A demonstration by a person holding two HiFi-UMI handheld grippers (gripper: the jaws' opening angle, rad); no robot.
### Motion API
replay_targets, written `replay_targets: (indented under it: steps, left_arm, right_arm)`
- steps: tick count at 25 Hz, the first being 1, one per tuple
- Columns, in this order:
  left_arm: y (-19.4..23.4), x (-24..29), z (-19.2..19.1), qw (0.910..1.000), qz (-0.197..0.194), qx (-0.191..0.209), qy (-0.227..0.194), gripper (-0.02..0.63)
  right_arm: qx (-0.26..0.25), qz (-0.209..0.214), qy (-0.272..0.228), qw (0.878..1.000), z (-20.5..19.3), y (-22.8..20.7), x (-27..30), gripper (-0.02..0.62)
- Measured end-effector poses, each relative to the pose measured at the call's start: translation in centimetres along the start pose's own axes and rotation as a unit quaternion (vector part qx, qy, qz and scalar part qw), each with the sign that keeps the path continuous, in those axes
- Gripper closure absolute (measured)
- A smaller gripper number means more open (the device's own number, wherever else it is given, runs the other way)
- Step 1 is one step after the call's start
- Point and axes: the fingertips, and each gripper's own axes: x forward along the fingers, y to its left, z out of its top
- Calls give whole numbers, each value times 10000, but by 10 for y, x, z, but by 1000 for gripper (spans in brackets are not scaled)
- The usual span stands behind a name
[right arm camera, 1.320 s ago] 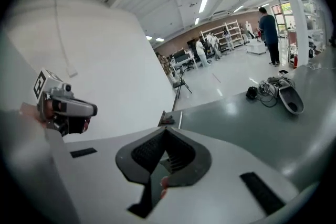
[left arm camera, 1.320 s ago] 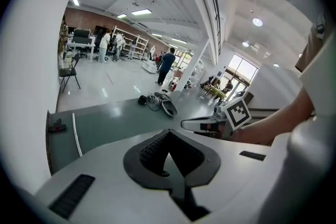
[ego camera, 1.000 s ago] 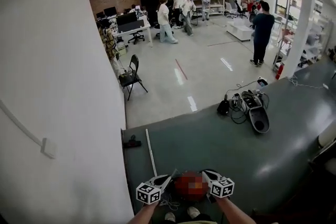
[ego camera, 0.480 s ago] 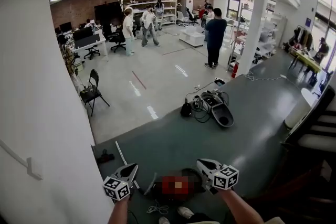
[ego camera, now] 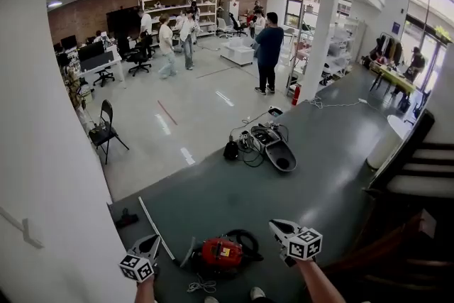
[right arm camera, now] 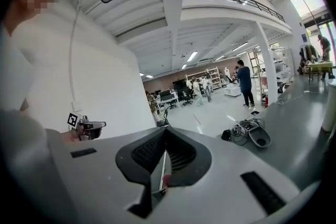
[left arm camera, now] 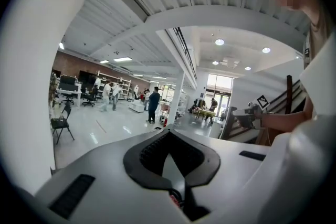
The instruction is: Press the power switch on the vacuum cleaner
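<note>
The red vacuum cleaner [ego camera: 221, 252] lies on the grey floor at the bottom of the head view, with a black hose [ego camera: 245, 240] curled round its right side. My left gripper [ego camera: 147, 250] hangs to its left and my right gripper [ego camera: 281, 229] to its right, both held above the floor and apart from the machine. Neither touches it. In the left gripper view the jaws [left arm camera: 169, 161] are shut with nothing between them; the right gripper view shows its jaws [right arm camera: 163, 158] shut and empty too. No switch can be made out on the vacuum.
A white tube [ego camera: 155, 228] lies on the floor left of the vacuum, a white cord [ego camera: 202, 286] near my feet. A white wall [ego camera: 42, 152] fills the left. A heap of cables and a black shell [ego camera: 268, 148] sits further off. Stairs [ego camera: 418, 177] rise at right; people stand far back.
Both grippers have risen and spread apart, the left one going further left. The head view has swung, so the vacuum now shows plainly between them.
</note>
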Motion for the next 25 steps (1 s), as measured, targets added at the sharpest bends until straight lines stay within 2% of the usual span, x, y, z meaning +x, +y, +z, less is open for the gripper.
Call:
replay_targets:
  steps: [2,6,10,12,14,19,25]
  left_arm:
    - [0,3,-19,9995,292,-51,103,601]
    - [-10,7,-56,9971,640,-189,368,600]
    - [-24,18,-78,9952,706,-242,626,600]
    - [-39,28,-82,9951,639,-317,692,600]
    - [-56,40,-91,9956,506,-338,717,600]
    - [-97,78,-116,9964,82,-202,817,600]
    - [-135,118,-123,9966,-289,-312,702,600]
  right_arm:
    - [29,-110,86,9999,-14,-21,-7,586]
    - [-416,-385,94,9983,-33,-59,-25,584]
    - [-124,-417,-36,9990,-44,-89,-40,565]
    - [53,-386,-43,9992,-51,-103,-44,473]
    - [112,-368,16,9993,-63,-111,-46,431]
    - [15,-230,178,9996,-88,-112,-34,423]
    - [-299,165,186,9992,-99,-76,-4,425]
